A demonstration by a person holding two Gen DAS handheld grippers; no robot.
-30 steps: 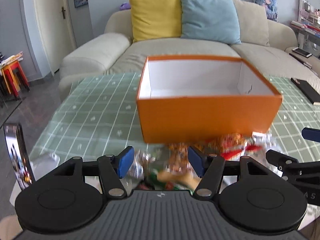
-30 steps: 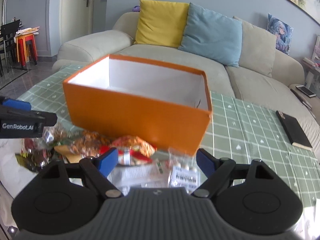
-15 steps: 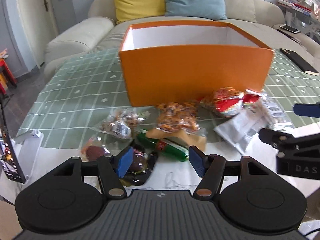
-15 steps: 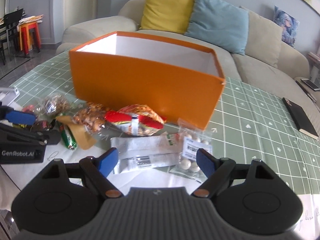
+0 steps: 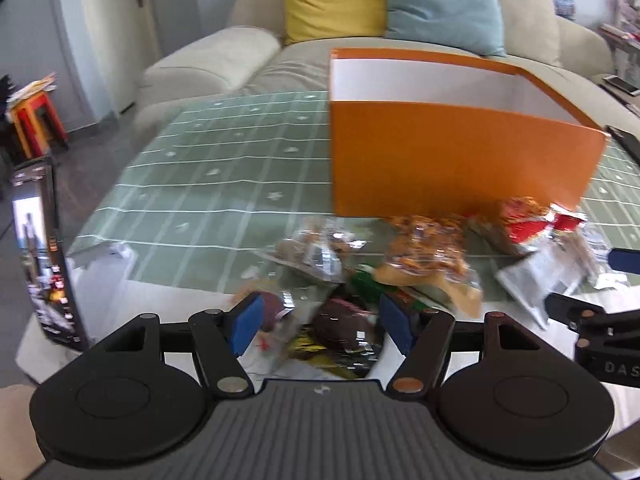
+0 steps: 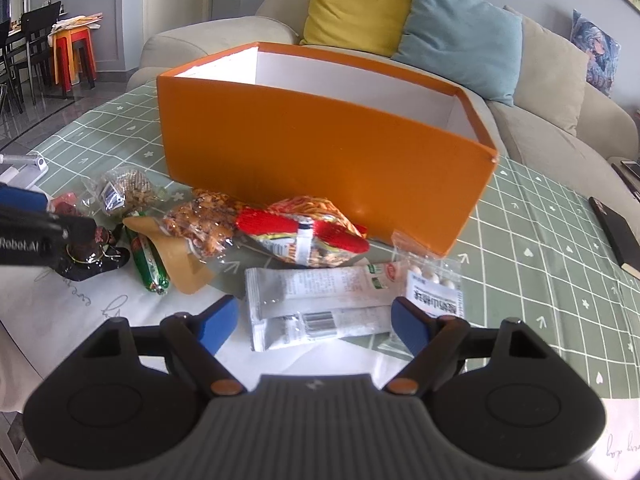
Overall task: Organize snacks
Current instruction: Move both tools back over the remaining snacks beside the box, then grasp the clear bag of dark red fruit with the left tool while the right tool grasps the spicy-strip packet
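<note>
An empty orange box with a white inside stands on the green checked tablecloth. Several snack packets lie in front of it. My left gripper is open just above a dark brown packet, whose ends show between the blue pads without touching them. A green sausage stick and a clear bag of nuts lie beside it. My right gripper is open over a long white packet. A red and orange packet and a small pack of white balls lie close by.
A phone on a stand stands upright at the table's left edge. A black notebook lies at the right. A beige sofa with yellow and blue cushions runs behind the table. White paper covers the table's near edge.
Both grippers have come down and tilted toward the snack pile, which now fills the lower view. The left jaws stand slightly wider than before.
</note>
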